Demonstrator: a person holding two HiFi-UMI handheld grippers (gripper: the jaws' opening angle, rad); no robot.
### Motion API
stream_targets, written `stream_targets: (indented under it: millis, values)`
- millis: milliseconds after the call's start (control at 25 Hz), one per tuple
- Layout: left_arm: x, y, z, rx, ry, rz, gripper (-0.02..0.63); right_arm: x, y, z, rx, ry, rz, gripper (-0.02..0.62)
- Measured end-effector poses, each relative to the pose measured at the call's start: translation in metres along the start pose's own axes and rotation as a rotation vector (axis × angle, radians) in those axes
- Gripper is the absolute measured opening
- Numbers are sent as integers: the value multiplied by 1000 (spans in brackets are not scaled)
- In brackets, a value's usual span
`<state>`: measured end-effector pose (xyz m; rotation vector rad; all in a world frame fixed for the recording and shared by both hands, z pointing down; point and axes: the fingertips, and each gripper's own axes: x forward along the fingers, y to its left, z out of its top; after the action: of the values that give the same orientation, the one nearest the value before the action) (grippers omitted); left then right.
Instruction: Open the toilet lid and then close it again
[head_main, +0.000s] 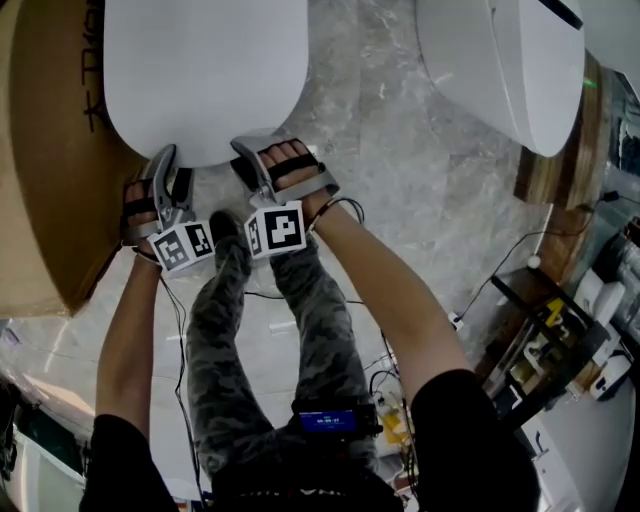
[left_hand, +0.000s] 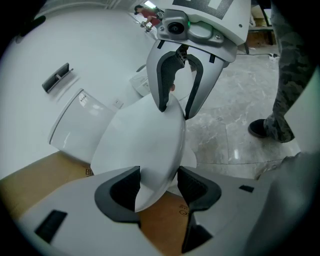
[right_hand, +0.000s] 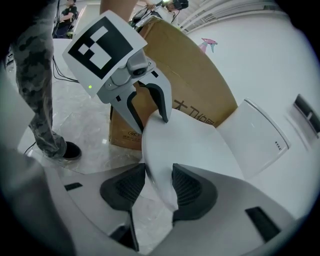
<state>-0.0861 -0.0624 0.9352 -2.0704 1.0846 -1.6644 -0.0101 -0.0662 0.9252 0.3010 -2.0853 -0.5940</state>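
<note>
The white toilet lid (head_main: 205, 70) lies low and near level, its rounded front edge towards me. My left gripper (head_main: 165, 158) straddles the left side of that edge. In the left gripper view the lid (left_hand: 145, 145) runs between the pads of the left gripper (left_hand: 157, 187) with a little slack, so it is open. My right gripper (head_main: 252, 152) is at the right side of the edge. There the lid (right_hand: 190, 145) is pinched between the pads of the right gripper (right_hand: 159, 187). Each gripper shows in the other's view, at the lid rim.
A large cardboard box (head_main: 40, 150) stands close on the toilet's left. A second white toilet (head_main: 510, 60) is at the upper right. The person's legs (head_main: 300, 300) stand on the marble floor just behind the grippers. Cables and a rack (head_main: 560, 340) lie to the right.
</note>
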Motion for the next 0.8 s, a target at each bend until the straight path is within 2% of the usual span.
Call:
stream_targets:
  millis: [200,480,600,720,800]
  values:
    - [-3,-1,1,16,-12,-5,229,-3,0,2,46,-3,34,173]
    - [-9,-3,6,-76,-3,-35,229,-7,-2,3,107,9,28,162]
    - [-19,-4,5,-105,3,-50,227,-10,-1,5,141,25,43,136]
    - [-36,-3,7,-134,4,-68,227,-22,0,7,159,37,50,63]
    - [-48,1,11,-164,-10,-76,219,-32,-2,13,159,43,50,48]
